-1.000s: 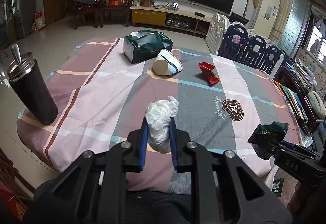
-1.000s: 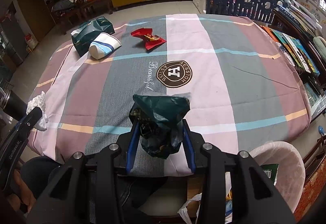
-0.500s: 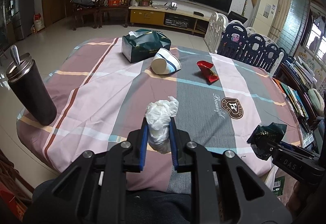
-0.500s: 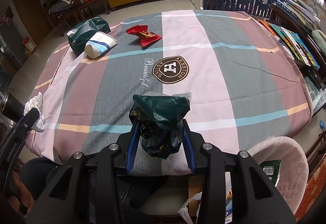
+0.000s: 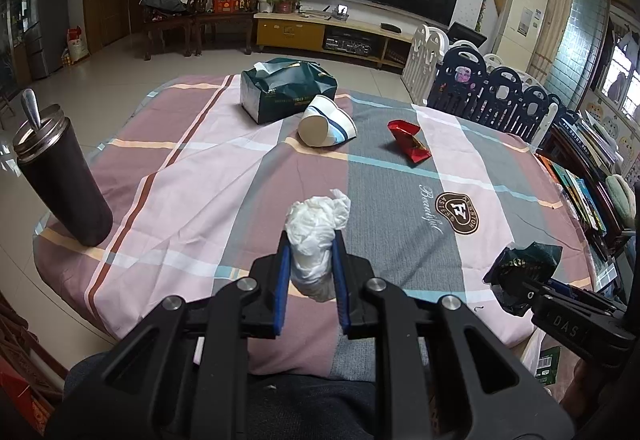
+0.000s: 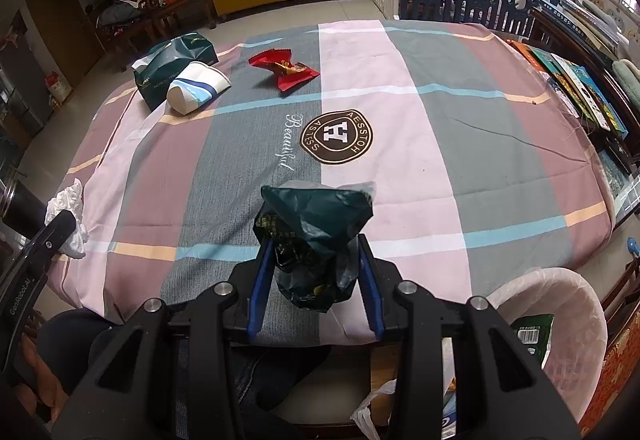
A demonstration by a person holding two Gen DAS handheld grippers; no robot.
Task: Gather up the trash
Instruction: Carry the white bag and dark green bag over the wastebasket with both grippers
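My left gripper (image 5: 310, 260) is shut on a crumpled white tissue wad (image 5: 316, 228), held over the near edge of the table. My right gripper (image 6: 316, 256) is shut on a crumpled dark green wrapper (image 6: 316, 224), also above the near edge. In the left wrist view that green wrapper (image 5: 524, 264) shows at the right; in the right wrist view the white tissue wad (image 6: 68, 215) shows at the left. On the striped tablecloth (image 6: 420, 143) farther off lie a tipped paper cup (image 5: 326, 121) and a red snack wrapper (image 5: 410, 145). A white-lined trash bin (image 6: 560, 324) stands below my right gripper, right of it.
A dark green tissue box (image 5: 286, 89) sits at the far side of the table beside the cup. A tall dark tumbler (image 5: 60, 171) with a metal lid stands at the left edge. Books (image 6: 576, 83) line the right side. A person's lap (image 5: 304, 400) is under the grippers.
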